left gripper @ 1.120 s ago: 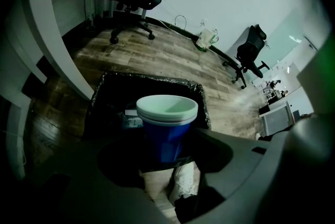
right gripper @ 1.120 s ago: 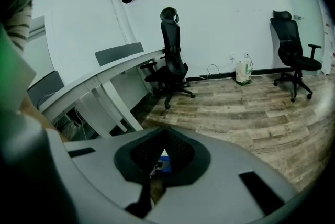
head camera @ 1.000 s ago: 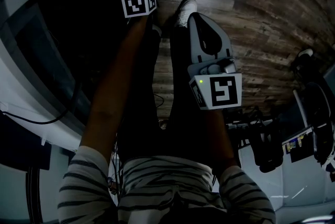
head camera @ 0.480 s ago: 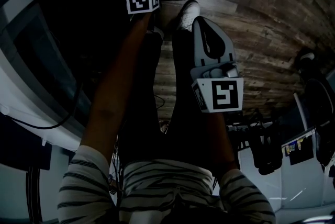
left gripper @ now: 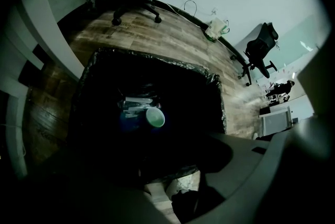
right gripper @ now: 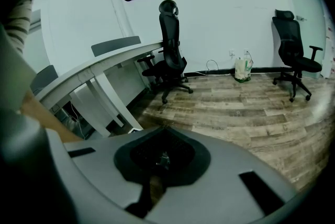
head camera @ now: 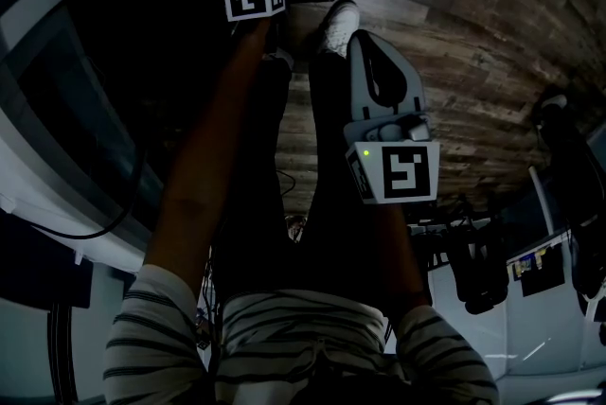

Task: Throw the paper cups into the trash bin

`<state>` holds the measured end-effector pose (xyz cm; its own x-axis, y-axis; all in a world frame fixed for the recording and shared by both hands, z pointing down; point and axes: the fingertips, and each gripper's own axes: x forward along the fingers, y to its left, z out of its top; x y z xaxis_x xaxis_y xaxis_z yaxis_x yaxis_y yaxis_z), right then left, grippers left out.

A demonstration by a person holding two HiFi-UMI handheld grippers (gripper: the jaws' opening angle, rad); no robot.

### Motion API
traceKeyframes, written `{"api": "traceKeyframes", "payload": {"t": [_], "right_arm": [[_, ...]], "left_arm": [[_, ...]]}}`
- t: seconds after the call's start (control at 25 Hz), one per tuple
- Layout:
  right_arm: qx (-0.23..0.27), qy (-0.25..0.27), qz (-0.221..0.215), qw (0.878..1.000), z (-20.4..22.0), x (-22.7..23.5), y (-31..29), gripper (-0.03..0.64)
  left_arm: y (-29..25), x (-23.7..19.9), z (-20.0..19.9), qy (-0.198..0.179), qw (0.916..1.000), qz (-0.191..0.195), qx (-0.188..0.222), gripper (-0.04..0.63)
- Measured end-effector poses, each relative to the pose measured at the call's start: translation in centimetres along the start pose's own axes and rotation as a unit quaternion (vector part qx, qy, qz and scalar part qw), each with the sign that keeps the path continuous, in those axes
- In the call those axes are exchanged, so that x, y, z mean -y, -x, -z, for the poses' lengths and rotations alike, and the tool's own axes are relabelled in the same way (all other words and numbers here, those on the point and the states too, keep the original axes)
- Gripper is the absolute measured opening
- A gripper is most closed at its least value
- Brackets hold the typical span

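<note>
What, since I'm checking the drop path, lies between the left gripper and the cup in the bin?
Nothing: in the left gripper view, only open space inside the black-bagged bin separates the open left gripper from the paper cup.

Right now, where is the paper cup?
In the left gripper view, the paper cup lies inside the black-lined trash bin, left of centre, beside white litter.

The bin (left gripper: 157, 60) mouth is open to access from above. A desk (left gripper: 49, 29) stands close beside it. The floor (left gripper: 172, 34) on the far side gives passage.
</note>
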<state>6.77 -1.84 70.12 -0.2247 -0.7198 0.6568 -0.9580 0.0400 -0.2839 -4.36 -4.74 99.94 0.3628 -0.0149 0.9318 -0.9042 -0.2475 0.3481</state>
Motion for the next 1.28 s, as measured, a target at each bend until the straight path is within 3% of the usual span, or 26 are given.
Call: {"api": "traceKeyframes", "payload": {"t": [0.44, 0.56, 0.92, 1.28], "right_arm": [[0.007, -0.001, 0.005, 1.000, -1.2, 0.3, 0.6, 0.017], [-0.010, -0.004, 0.006, 1.000, -0.9, 0.5, 1.0, 0.017], [0.023, 0.002, 0.003, 1.000, -3.0, 0.2, 1.8, 0.017], [0.024, 0.000, 0.003, 1.000, -4.5, -0.1, 3.1, 0.017]], "left_arm": [[1.2, 0.8, -0.7, 0.001, 1.0000, 0.005, 0.008, 0.265], [1.9, 1.3, -1.3, 0.007, 0.9998, 0.003, 0.018, 0.245], [4.1, 2.1, -1.8, 0.002, 0.9996, 0.004, 0.027, 0.209], [6.7, 3.0, -2.7, -0.002, 0.9988, 0.007, 0.048, 0.137]]}}
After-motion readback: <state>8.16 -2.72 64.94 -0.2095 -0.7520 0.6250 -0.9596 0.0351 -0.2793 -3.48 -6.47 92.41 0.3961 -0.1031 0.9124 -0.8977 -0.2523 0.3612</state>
